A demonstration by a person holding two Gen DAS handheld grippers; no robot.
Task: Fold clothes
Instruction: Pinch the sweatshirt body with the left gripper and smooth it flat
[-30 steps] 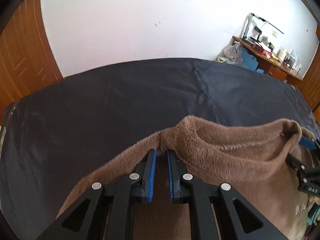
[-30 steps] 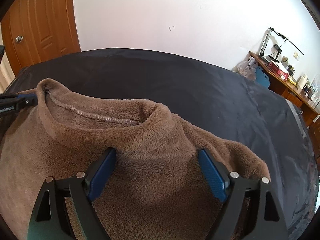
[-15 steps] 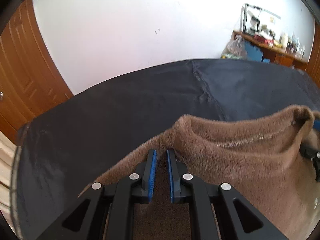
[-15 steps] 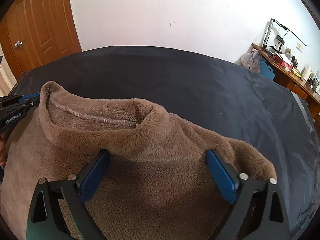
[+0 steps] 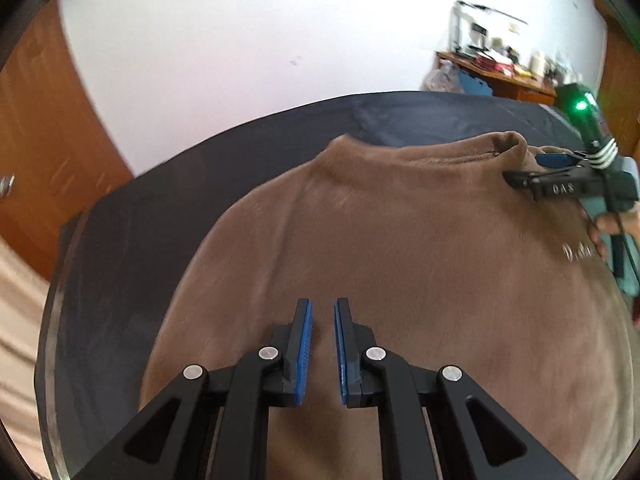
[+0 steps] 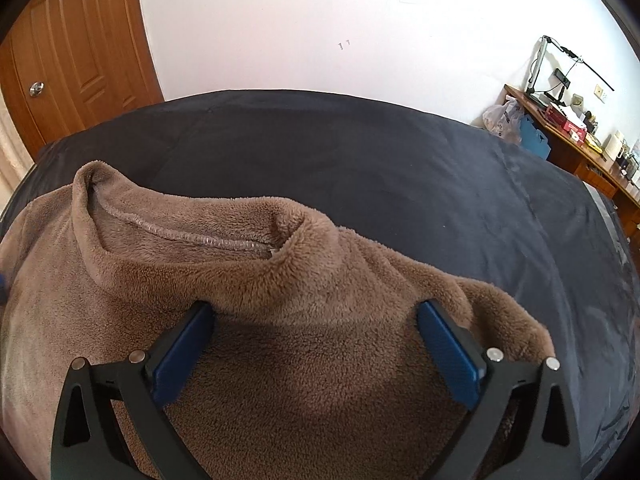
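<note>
- The brown fleece sweater point(image 6: 280, 320) lay spread on the dark bedcover point(image 6: 400, 160), collar away from both grippers; the fold seemed not yet begun.
- The left gripper point(image 5: 320, 344) was nearly closed and held nothing, above the sweater's body.
- The right gripper point(image 6: 316, 344) stood wide, its jaws at either side of the shoulder, not pinching.
- Next, each needs a grip on an edge.

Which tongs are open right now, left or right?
The right tongs: their blue pads stand wide apart over the brown fleece sweater without pinching it. The left tongs are shut, with the pads nearly together.
</note>
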